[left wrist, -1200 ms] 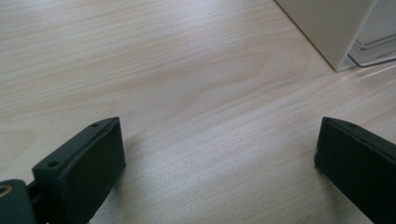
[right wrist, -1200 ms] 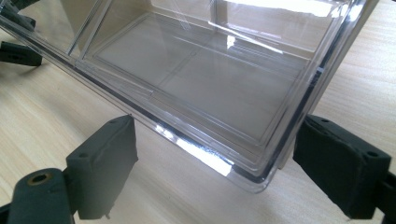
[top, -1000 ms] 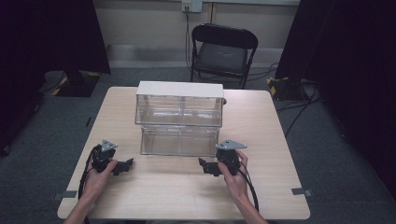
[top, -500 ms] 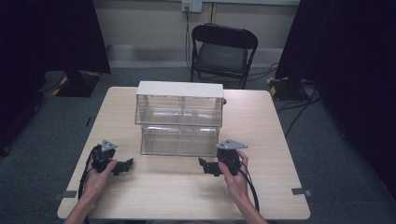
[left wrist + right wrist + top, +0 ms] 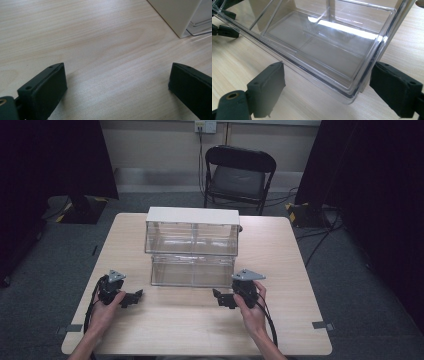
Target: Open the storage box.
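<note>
On the pale wood-grain surface (image 5: 280,255), a clear plastic box (image 5: 192,268) sits mid-surface, both grippers' black fingers (image 5: 45,87) spread wide, empty.

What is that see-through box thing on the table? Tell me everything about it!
The clear drawer unit looks like plastic: two see-through drawers stacked, with white top and sides. The lower drawer sticks out toward the person; the upper one is pushed in. Both look empty. It stands upright on the middle of the wooden table. Nothing grips it: the left gripper and right gripper rest apart, jaws open.
</note>
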The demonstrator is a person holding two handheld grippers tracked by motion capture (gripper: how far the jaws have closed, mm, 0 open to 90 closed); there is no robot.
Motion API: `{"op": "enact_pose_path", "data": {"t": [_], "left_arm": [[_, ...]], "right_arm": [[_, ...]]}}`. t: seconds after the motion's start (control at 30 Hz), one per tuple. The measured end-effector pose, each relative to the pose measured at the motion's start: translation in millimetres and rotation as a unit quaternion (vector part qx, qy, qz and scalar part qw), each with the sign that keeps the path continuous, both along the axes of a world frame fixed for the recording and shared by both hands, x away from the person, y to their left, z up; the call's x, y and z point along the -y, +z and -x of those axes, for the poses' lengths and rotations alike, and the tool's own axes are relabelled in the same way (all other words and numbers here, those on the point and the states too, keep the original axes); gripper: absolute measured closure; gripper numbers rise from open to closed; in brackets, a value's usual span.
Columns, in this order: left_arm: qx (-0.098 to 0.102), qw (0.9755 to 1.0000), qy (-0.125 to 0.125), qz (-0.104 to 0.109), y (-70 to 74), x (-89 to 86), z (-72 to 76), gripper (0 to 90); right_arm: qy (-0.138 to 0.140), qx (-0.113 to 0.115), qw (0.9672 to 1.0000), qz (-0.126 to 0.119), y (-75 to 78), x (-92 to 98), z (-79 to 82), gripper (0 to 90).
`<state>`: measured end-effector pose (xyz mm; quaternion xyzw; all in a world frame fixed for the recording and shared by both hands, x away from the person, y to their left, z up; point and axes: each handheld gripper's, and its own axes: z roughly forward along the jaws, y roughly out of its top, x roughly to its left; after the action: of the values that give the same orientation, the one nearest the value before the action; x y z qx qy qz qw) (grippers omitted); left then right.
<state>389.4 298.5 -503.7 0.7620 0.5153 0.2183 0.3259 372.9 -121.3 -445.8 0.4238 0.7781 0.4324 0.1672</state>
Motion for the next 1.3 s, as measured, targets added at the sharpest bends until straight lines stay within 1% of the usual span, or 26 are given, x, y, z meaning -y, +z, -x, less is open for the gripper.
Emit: {"op": "enact_pose_path", "data": {"t": [0.17,0.27,0.6,1.07,1.23,1.3], "left_arm": [[0.0,1.0,0.0,0.0,0.0,0.0,0.0,1.2],[0.0,1.0,0.0,0.0,0.0,0.0,0.0,1.2],[0.0,1.0,0.0,0.0,0.0,0.0,0.0,1.2],[0.0,1.0,0.0,0.0,0.0,0.0,0.0,1.2],[0.0,1.0,0.0,0.0,0.0,0.0,0.0,1.2],[0.0,1.0,0.0,-0.001,0.1,-0.1,0.0,1.2]], "right_arm": [[0.003,0.003,1.0,-0.003,1.4,0.7,0.5,12.0],[-0.001,0.009,0.9999,-0.006,2.6,1.1,0.6,12.4],[0.0,0.009,0.9999,-0.006,4.0,1.2,0.8,12.2],[0.004,0.014,0.9998,-0.012,6.3,2.0,0.8,11.0],[0.001,0.017,0.9998,-0.014,7.0,2.0,0.2,11.0],[-0.001,0.015,0.9998,-0.014,7.3,1.5,0.0,11.0]]}}
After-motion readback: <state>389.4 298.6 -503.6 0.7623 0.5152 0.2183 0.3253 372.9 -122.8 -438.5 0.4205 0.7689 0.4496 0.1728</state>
